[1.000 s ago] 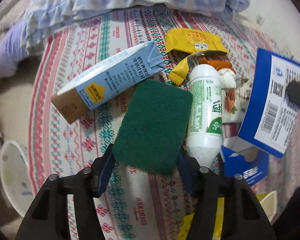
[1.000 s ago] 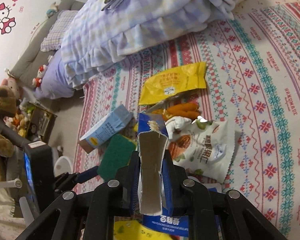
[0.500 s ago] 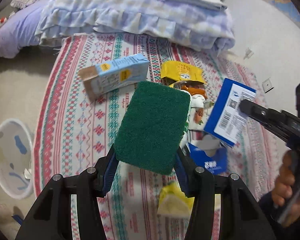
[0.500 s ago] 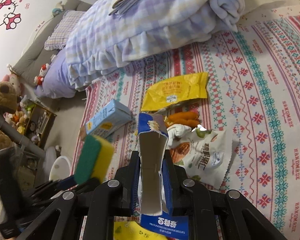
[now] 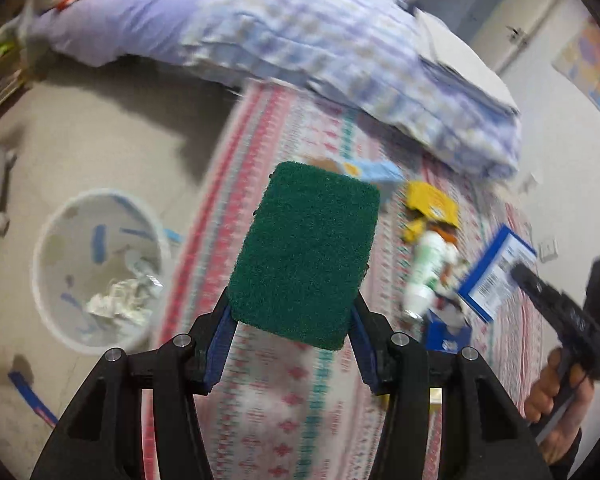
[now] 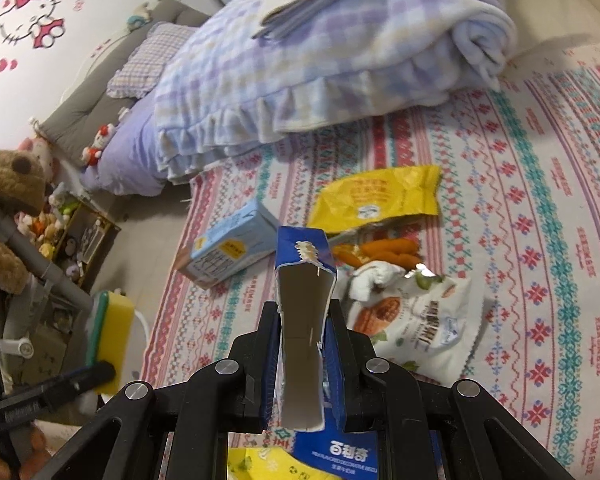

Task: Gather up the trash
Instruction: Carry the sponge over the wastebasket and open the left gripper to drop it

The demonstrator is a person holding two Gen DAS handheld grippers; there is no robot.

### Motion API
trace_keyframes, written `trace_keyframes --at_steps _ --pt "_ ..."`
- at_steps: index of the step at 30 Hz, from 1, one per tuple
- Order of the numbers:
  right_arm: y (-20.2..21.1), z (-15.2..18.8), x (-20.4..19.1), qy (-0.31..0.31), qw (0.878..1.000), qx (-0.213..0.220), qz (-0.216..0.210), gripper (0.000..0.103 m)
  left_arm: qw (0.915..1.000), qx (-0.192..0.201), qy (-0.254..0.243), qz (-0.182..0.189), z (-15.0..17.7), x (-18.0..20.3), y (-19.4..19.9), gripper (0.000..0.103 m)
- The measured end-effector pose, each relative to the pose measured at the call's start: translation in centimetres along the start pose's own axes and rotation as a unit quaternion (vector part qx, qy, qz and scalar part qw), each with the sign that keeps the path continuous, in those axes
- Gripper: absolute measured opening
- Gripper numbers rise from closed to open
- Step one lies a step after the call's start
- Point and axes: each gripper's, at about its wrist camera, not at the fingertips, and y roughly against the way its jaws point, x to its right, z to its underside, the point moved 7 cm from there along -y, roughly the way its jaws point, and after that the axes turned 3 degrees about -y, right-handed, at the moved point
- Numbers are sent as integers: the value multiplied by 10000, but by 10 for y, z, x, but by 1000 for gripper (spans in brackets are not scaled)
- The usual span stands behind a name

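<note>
Gripping a green-and-yellow sponge point(image 5: 306, 254) between its half-spread blue pads, the left gripper point(image 5: 290, 330) hangs aloft, while the right gripper point(image 6: 302, 344) pinches a torn blue box point(image 6: 302, 300).

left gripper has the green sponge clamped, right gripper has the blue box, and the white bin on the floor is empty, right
Not quite: the white bin is not empty; the left wrist view shows crumpled white paper in it. The rest holds: the left gripper clamps the green sponge and the right gripper the blue box.
</note>
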Motion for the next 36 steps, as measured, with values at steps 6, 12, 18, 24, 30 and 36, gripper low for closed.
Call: trace_keyframes --at_steps 6,12,18,24,30,36 --pt "4 1 -20 413 9987 225 -172 19 9960 179 799 -371 -10 -76 21 56" --pt "6 9 -45 514 9965 203 -625 19 9882 93 1465 -441 -5 -136 23 56" --pt "7 31 -108 839 9859 25 -1451 19 9828 -117 1779 -484 8 -167 11 56" --pt "-23 59 -162 1497 9801 -186 -1290 19 9788 -269 1988 -411 14 -182 4 56" --pt "-63 84 -196 1636 9765 -508 -1305 19 9725 -502 2258 -257 18 -195 -7 57" --pt "-97 100 -224 1626 9765 -567 -1296 19 9679 -576 2410 -424 17 -215 -22 60"
